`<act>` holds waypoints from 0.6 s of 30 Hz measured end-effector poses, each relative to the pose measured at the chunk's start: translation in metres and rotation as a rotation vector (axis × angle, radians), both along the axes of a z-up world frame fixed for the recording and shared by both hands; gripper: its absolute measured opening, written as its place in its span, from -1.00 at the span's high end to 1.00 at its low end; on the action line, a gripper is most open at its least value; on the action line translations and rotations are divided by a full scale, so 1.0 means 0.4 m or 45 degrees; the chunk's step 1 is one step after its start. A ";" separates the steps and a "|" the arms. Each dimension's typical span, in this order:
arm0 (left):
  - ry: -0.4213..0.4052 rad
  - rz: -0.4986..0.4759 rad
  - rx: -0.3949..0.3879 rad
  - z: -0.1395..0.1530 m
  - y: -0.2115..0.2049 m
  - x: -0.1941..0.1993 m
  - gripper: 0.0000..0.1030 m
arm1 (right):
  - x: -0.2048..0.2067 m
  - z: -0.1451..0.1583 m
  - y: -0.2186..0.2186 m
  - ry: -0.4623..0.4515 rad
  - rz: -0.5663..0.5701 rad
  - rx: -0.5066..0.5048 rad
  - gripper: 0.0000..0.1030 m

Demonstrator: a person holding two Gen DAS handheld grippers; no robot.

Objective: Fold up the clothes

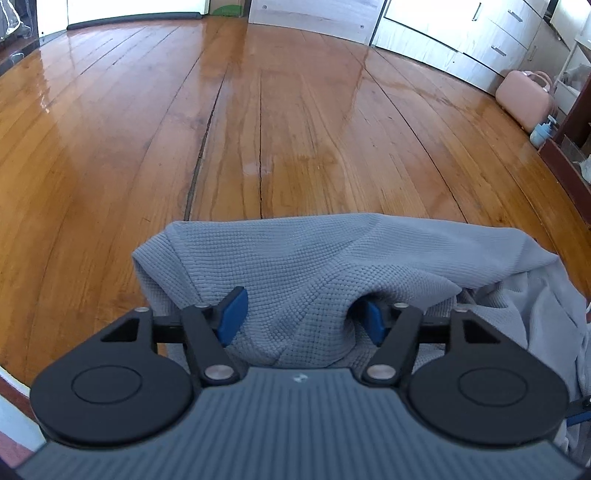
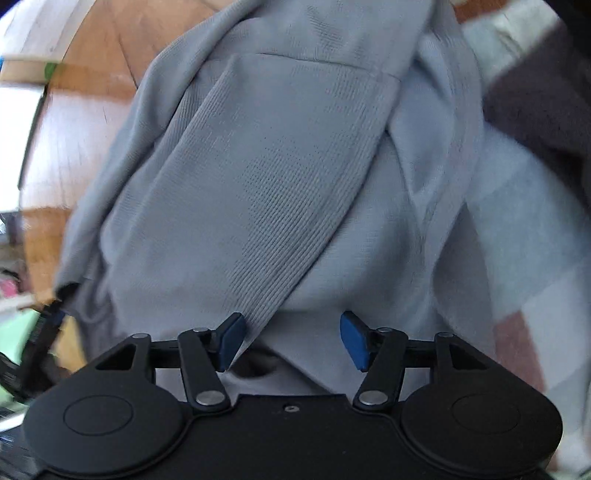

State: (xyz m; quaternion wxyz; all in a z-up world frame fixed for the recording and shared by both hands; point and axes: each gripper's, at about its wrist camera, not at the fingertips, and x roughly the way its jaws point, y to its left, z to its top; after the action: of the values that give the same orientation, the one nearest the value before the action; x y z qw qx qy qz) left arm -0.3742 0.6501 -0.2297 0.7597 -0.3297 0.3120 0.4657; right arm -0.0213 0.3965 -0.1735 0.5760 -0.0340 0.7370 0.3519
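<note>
A grey knitted garment (image 1: 332, 254) lies bunched on the wooden floor, just in front of my left gripper (image 1: 303, 317). That gripper's jaws stand apart, and a hump of the cloth sits loosely between the blue pads (image 1: 232, 314), draping over the right one. In the right wrist view the same grey garment (image 2: 258, 166) fills most of the picture, with a ribbed panel running diagonally across it. My right gripper (image 2: 291, 339) hovers close over it, open. Its blue pads (image 2: 354, 339) are both bare and nothing is pinched between them. This view is blurred.
Glossy wooden floor (image 1: 258, 110) stretches ahead of the garment. White cabinets (image 1: 461, 26) line the far wall. A pink case (image 1: 524, 96) and a blue bottle (image 1: 541, 131) stand at the right by dark wooden furniture (image 1: 569, 166). A dark cloth (image 2: 535, 92) lies beside the garment.
</note>
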 end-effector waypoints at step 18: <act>0.219 -0.034 0.418 0.080 -0.037 0.050 0.80 | -0.015 0.225 0.053 -0.825 0.210 0.338 0.94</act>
State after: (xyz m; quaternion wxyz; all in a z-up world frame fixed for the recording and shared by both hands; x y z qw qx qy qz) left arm -0.3541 0.6353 -0.1976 0.7800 -0.1559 0.3000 0.5266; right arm -0.0272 0.4176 -0.0837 0.7489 -0.1280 0.4589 0.4607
